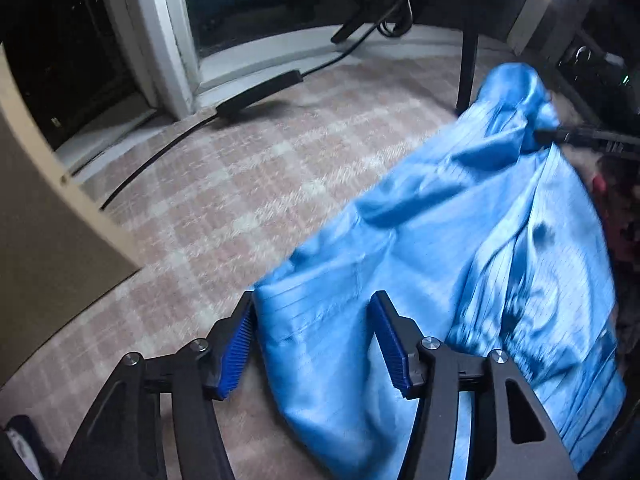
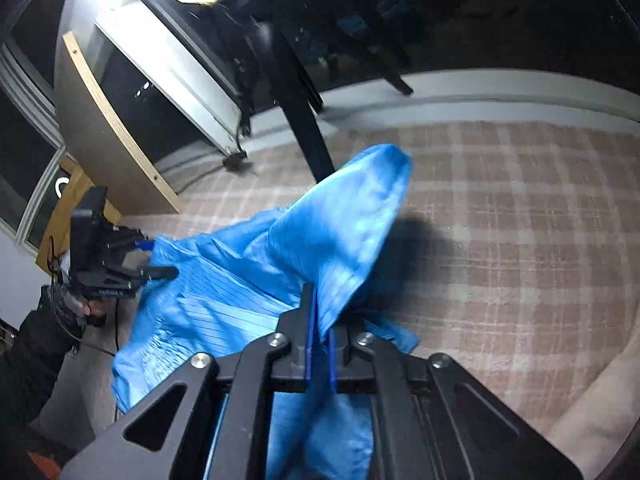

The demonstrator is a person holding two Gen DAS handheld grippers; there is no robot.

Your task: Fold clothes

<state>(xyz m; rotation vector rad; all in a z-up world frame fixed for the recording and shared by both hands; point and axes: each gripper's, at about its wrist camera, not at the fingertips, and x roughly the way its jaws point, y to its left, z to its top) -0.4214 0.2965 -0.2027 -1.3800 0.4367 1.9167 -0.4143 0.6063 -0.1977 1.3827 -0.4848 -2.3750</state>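
Observation:
A shiny blue garment with thin dark stripes [image 1: 460, 248] hangs stretched above the plaid carpet. My left gripper [image 1: 312, 340] is open, its blue-padded fingers [image 1: 236, 344] standing on either side of the garment's near edge without pinching it. My right gripper [image 2: 320, 344] is shut on the blue garment [image 2: 248, 272], with cloth bunched between its pads and draping below. The right gripper also shows in the left wrist view [image 1: 560, 136], clamped on the far end of the cloth. The left gripper shows in the right wrist view [image 2: 156, 260] at the garment's left edge.
A pink and white plaid carpet [image 1: 240, 184] covers the floor. A black cable with a power brick [image 1: 260, 94] runs along a white door frame [image 1: 160, 40]. A black table leg [image 2: 304, 120] and a wooden panel [image 2: 116, 128] stand at the carpet's far edge.

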